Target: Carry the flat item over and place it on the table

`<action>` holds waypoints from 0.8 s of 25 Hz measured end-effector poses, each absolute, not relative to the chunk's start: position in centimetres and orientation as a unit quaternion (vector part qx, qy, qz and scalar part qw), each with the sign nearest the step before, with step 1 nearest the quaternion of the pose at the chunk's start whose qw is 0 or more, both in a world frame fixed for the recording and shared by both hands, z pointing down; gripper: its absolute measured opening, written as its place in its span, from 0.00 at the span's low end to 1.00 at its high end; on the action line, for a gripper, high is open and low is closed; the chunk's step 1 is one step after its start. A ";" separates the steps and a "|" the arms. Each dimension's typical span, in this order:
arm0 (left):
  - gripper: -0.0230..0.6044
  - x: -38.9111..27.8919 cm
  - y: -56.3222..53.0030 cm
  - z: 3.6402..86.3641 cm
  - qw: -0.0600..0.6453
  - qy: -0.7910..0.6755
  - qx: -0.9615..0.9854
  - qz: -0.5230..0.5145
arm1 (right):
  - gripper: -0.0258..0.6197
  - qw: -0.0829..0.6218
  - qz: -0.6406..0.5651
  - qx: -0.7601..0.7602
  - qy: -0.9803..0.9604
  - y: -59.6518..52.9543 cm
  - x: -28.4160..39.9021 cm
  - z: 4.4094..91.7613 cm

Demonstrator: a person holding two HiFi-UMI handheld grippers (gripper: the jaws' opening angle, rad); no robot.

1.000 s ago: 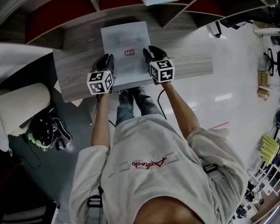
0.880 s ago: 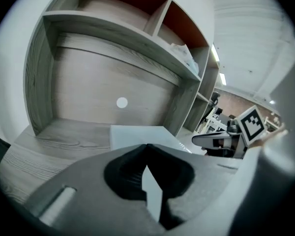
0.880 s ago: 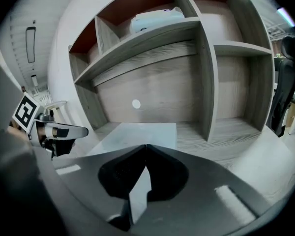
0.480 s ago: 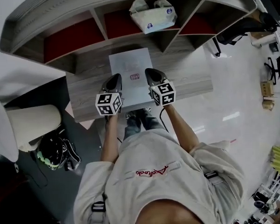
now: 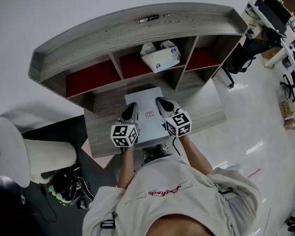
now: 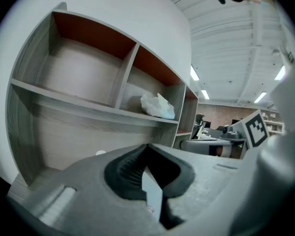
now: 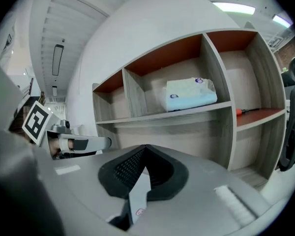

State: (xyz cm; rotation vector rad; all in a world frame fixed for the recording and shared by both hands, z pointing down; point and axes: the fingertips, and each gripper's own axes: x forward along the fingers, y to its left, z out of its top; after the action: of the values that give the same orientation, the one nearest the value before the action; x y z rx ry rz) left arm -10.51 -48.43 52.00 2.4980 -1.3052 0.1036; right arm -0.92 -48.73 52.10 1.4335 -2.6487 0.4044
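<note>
Both tongs were part-open at the near edge of the sheet a second ago and have now snapped closed on it, and the head view has pulled back so the whole shelf unit (image 5: 137, 36) shows. My read: the grasp is done and the carry can start. Left gripper (image 5: 131, 110): jaws pressed together on the left near edge of the flat item (image 5: 145, 104). In the left gripper view (image 6: 148, 154) the thin sheet (image 6: 152, 195) runs edge-on through the closed pads. The item is a pale flat sheet with a small red mark. It sits level between the two tongs, over the desk surface (image 5: 201, 112) in front of the shelves. I cannot tell whether it is already clear of the wood. Right gripper (image 5: 162, 104): also pressed together, pinching the right near edge. The right gripper view (image 7: 146, 156) shows the same sheet (image 7: 139, 198) caught in the pads. The white pack (image 5: 160, 55) is on the middle shelf, untouched and well apart from the item. Placing is not yet done.
</note>
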 end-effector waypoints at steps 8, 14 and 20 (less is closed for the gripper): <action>0.03 -12.0 -50.1 48.5 0.116 -0.465 0.877 0.030 | 0.05 0.041 0.095 0.477 -0.873 -50.3 -0.5 49.0; 0.03 -12.6 -50.8 47.8 0.108 -0.470 0.876 0.026 | 0.05 0.035 0.085 0.485 -0.870 -50.9 -0.6 48.5; 0.03 -13.2 -51.0 48.5 0.125 -0.481 0.867 0.022 | 0.05 0.044 0.089 0.484 -0.869 -50.7 -0.7 49.2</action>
State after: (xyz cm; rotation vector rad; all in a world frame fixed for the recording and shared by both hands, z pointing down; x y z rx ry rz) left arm -13.17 -51.02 48.54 2.5264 -1.4027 0.0638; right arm -0.67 -50.69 49.21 1.4811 -2.6574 0.2707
